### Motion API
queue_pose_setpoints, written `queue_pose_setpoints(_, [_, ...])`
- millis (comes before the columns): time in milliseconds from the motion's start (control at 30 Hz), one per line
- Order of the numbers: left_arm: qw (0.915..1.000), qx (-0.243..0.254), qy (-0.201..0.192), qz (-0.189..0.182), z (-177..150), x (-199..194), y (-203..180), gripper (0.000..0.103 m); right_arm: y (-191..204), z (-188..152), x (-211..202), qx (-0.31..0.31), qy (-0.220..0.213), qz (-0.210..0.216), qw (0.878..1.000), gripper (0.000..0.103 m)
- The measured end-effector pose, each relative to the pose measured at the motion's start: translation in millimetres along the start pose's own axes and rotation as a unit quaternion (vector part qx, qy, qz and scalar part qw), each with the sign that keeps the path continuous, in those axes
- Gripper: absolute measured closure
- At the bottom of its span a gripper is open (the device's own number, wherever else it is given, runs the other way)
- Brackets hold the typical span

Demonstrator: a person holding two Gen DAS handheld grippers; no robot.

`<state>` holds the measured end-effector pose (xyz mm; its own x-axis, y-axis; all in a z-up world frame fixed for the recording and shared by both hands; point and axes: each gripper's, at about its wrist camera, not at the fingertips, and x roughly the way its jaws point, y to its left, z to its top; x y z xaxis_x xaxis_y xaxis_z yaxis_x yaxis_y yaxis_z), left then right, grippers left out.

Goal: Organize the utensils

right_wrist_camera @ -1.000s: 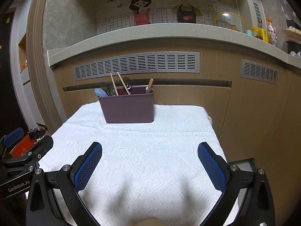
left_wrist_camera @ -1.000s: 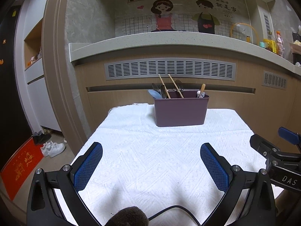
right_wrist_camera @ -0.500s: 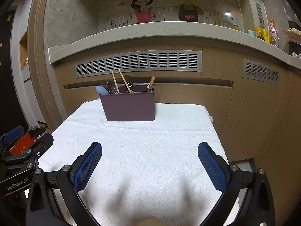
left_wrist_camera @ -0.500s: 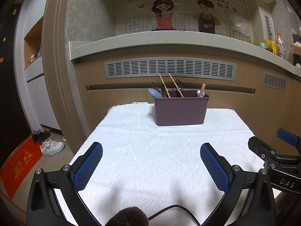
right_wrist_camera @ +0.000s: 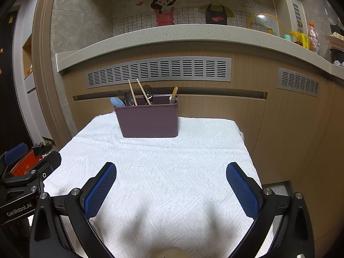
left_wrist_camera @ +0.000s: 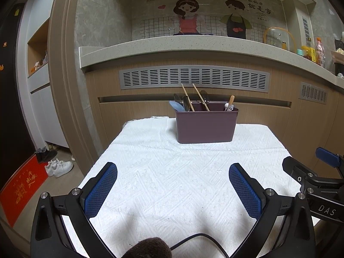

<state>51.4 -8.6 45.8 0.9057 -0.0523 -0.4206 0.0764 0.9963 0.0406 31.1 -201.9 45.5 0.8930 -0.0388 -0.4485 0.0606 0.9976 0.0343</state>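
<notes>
Caddy (left_wrist_camera: 206,125), purple, stands at far end of white cloth (left_wrist_camera: 172,182), holding chopsticks (left_wrist_camera: 194,97), spoons and a blue spatula (left_wrist_camera: 176,105). Left gripper (left_wrist_camera: 173,173) hovers over near cloth, tongs spread wide, nothing between them. Right gripper (right_wrist_camera: 171,173) likewise spread, empty, well apart from caddy.

A utensil holder (left_wrist_camera: 206,126) stands on the cloth (left_wrist_camera: 172,182) toward its far edge, in front of the cabinet front (left_wrist_camera: 258,111); chopsticks (left_wrist_camera: 187,96), spoons (left_wrist_camera: 204,96) and a spatula (left_wrist_camera: 176,105) stand in its left part, a small utensil (left_wrist_camera: 230,103) in its right end. Both grippers hover over the near part of the cloth, the left gripper (left_wrist_camera: 173,181) to the left of the right gripper (right_wrist_camera: 171,180); shoes (left_wrist_camera: 59,167) lie on the floor left of the table.
</notes>
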Motion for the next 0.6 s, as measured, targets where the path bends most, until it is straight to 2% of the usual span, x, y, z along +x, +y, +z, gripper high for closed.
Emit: queue_pose_setpoints(600, [1.0, -0.008, 0.002, 0.003, 0.0, -1.6, -1.1, 0.0, -0.9, -1.0, 1.3, 0.0, -0.001, 0.002, 1.0, 0.002])
